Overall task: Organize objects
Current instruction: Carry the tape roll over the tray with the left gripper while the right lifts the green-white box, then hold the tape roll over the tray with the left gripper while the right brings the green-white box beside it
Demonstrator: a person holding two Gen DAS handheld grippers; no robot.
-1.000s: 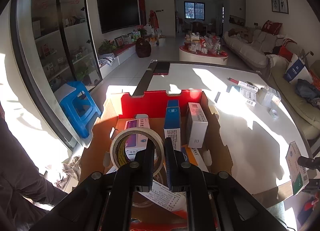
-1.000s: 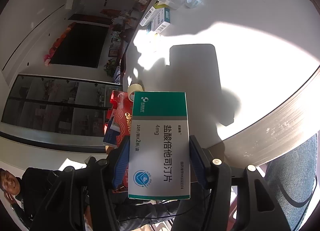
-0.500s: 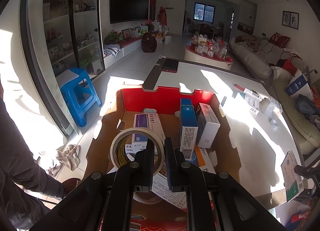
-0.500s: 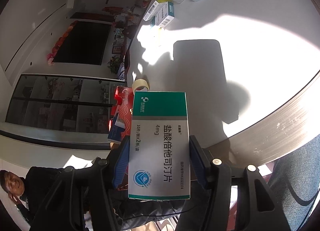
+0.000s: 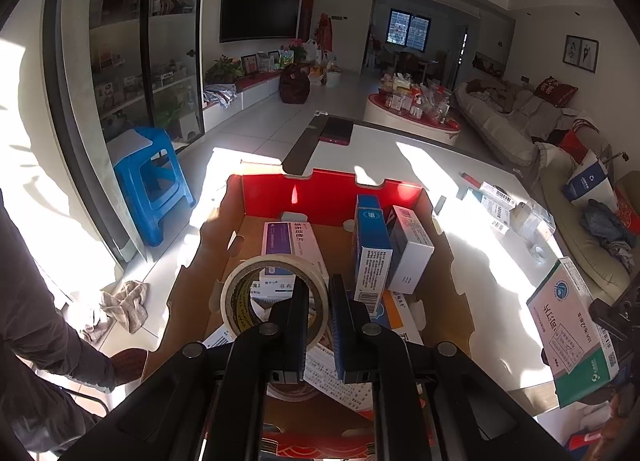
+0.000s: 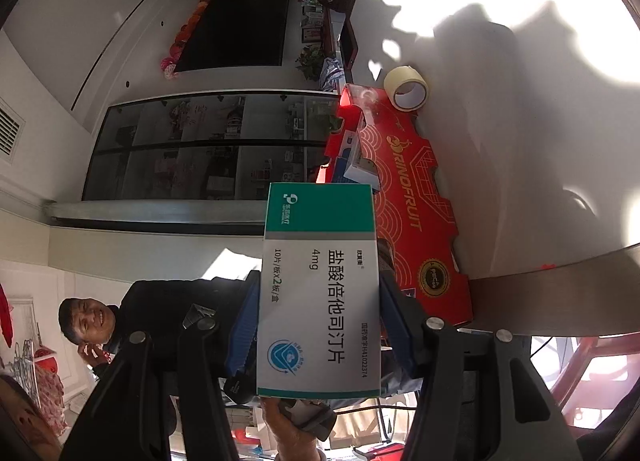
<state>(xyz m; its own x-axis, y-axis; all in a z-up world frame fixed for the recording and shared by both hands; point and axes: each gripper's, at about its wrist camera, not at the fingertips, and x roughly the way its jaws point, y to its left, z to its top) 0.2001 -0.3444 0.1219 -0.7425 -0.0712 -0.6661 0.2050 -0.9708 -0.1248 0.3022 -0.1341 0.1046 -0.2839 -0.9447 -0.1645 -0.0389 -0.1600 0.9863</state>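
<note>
My left gripper [image 5: 319,286] is shut on the wall of a beige tape roll [image 5: 240,293], held over the near end of an open red cardboard box [image 5: 328,193]. Inside the box a purple-and-white carton [image 5: 288,245] lies flat, and a blue carton [image 5: 370,237] and a white carton [image 5: 412,253] stand upright. My right gripper [image 6: 320,289] is shut on a green-and-white medicine box [image 6: 320,281], held off the table's near edge beside the red box [image 6: 416,213]. That medicine box [image 5: 568,325] also shows at the right of the left wrist view.
A second tape roll [image 6: 406,87] lies on the white table [image 5: 400,157] by the red box's far corner. More cartons [image 5: 496,201] lie far right and a phone [image 5: 336,129] at the far edge. A blue stool [image 5: 152,181] stands left. A person [image 6: 160,301] sits beyond the box.
My right gripper has swung with the medicine box toward the red box, which now fills more of its view. My left gripper has shifted slightly and rolled, with the tape roll still in it.
</note>
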